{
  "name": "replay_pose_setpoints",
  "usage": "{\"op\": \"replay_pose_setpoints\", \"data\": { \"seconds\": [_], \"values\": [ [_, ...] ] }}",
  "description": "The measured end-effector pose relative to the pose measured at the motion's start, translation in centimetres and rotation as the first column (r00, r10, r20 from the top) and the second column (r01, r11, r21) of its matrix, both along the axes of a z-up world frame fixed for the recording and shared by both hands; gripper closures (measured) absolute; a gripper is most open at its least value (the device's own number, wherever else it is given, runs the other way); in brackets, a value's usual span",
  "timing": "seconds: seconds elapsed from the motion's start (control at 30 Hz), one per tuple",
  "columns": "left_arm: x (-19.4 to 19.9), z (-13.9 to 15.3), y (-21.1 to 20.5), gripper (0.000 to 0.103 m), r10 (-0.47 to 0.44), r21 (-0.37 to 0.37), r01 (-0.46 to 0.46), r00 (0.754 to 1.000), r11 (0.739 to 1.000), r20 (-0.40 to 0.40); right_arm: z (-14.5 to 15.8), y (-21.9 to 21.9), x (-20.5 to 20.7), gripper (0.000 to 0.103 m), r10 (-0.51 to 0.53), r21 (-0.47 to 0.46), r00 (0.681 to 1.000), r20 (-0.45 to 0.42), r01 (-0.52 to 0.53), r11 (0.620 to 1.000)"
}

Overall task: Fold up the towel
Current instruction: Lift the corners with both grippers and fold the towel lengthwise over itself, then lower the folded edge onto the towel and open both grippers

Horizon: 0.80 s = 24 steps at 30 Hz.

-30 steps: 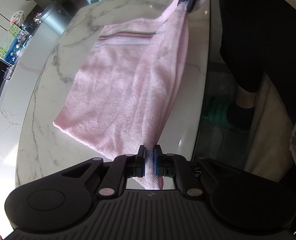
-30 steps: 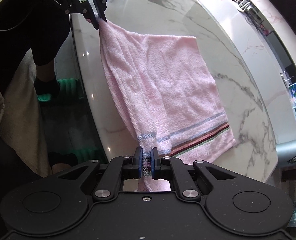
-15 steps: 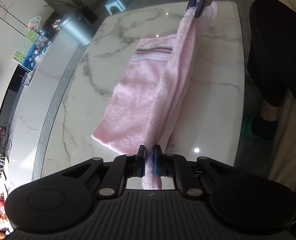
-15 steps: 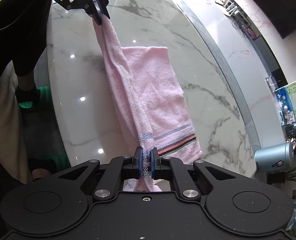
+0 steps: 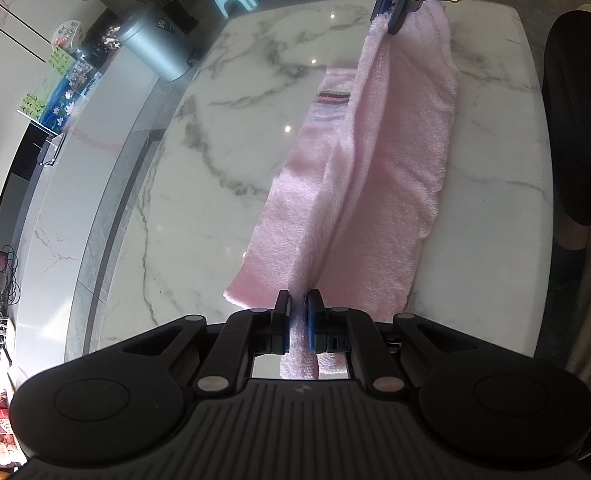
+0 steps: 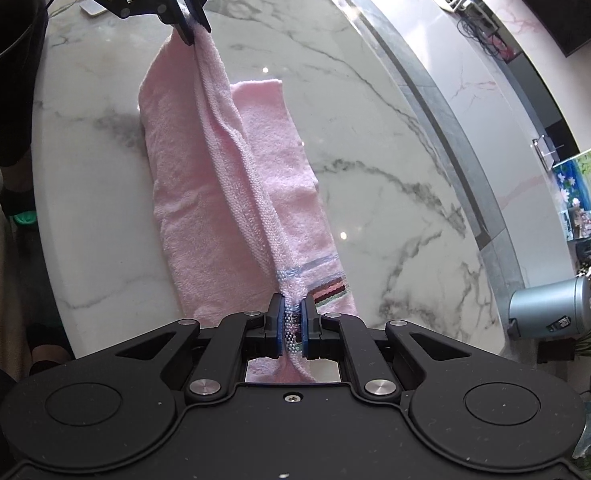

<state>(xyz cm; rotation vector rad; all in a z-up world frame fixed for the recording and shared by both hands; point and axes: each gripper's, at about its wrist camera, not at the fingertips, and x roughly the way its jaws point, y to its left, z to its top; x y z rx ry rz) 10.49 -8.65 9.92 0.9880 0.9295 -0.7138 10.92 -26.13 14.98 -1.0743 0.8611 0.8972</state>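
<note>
In the left wrist view, your left gripper (image 5: 299,312) is clamped on the near end of the towel's (image 5: 379,184) lifted edge, with the right gripper (image 5: 393,4) pinching the far end over the table (image 5: 215,160). In the right wrist view, your right gripper (image 6: 293,322) grips the striped end. You're mid-fold: the towel lies on the marble, its raised edge stretched between both grippers. Next, carry that edge across evenly and lay it on the far edge.
</note>
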Motion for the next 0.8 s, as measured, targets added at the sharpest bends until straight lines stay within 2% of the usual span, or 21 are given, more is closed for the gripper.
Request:
{"op": "replay_pose_setpoints", "data": {
  "seconds": [0.37, 0.63, 0.8],
  "values": [
    [6.4, -4.2, 0.8, 0.096, 0.026, -0.010, -0.027, 0.998, 1.000, -0.065, -5.0, 1.3, 7.4, 0.097, -0.037, -0.008, 0.994, -0.099, 0.037, 0.999],
    [9.0, -7.9, 1.9, 0.096, 0.051, -0.012, -0.053, 0.991, 0.999, -0.126, -8.3, 1.8, 9.9, 0.097, -0.043, 0.000, 0.987, -0.157, 0.044, 0.999],
    [9.4, -8.8, 2.4, 0.094, 0.060, -0.027, -0.064, 0.988, 0.998, -0.140, -9.5, 1.6, 10.7, 0.097, -0.049, 0.003, 0.983, -0.179, 0.050, 0.999]
  ]
}}
